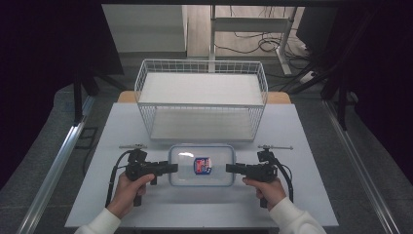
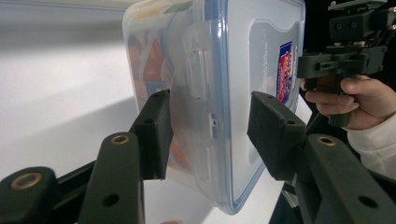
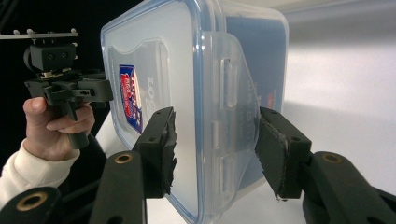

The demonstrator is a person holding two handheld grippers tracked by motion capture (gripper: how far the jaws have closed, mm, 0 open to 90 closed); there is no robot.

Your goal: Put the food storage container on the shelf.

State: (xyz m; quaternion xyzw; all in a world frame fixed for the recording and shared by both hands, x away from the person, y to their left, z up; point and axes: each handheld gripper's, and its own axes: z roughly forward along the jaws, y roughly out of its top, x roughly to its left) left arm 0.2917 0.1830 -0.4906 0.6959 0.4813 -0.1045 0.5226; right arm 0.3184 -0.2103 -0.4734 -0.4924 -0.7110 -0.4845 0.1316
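The clear plastic container (image 1: 201,165) with a blue-rimmed lid sits on the counter (image 1: 122,204), just in front of the white wire basket (image 1: 201,97). The left tongs (image 1: 171,168) clamp its left end and the right tongs (image 1: 231,168) clamp its right end, 2 grips facing each other.

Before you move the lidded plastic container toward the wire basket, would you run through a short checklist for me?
1. Left gripper clamped on the container end: ok.
2. Right gripper on the opposite end, pads against lid and base: ok.
3. Lid seated, side latch folded down: ok.
4. Wire basket lower shelf free to receive it: ok.
5. Container fits under the upper shelf: cannot tell.
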